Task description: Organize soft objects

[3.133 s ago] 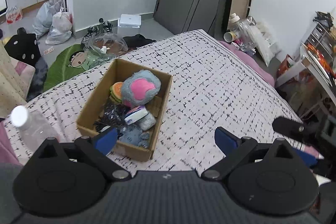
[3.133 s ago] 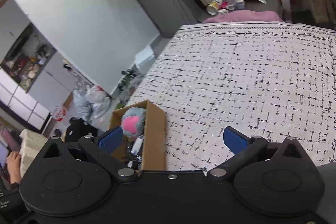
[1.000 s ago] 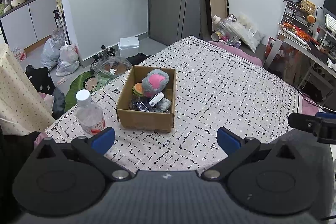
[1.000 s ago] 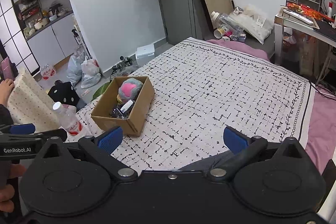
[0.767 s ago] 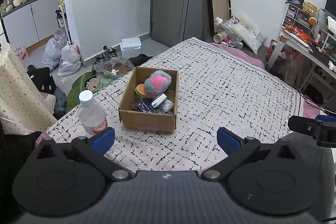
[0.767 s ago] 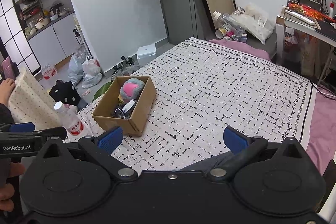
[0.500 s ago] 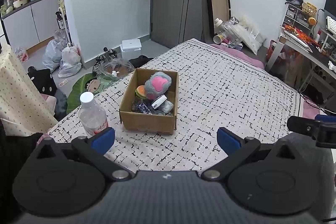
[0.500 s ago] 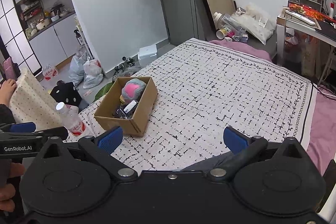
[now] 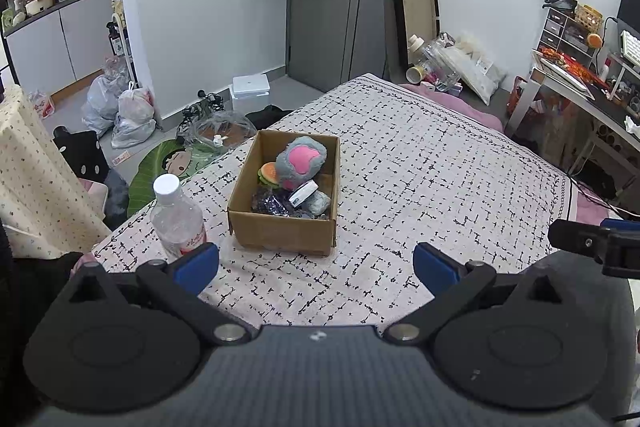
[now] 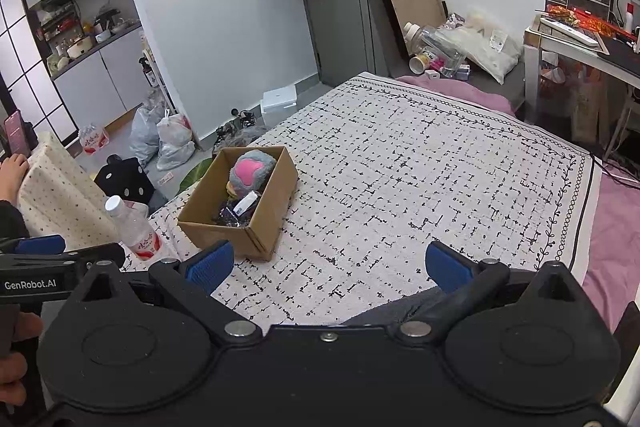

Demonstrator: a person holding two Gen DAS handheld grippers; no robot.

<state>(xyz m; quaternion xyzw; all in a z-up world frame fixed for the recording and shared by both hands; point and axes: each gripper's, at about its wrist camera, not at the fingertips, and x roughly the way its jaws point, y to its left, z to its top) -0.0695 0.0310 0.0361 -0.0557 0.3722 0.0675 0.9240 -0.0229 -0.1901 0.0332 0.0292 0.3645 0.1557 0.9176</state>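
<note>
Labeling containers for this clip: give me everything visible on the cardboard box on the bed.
The cardboard box is plain brown corrugated card, rectangular, open-topped with no flaps showing. It sits upright and flat on the black-and-white patterned bedspread, near the bed's left edge, beside a clear plastic bottle that stands apart from it. Inside are a grey plush with a pink patch, a small burger toy and darker items. Neither gripper touches it.

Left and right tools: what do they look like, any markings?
Both match: black bodies with two round discs, black linkage arms with silver pivot bolts, blue finger pads. The left tool has a ribbed grey centre; its side reads "GenRobot.AI" in white. The right tool has a plain black centre.
</note>
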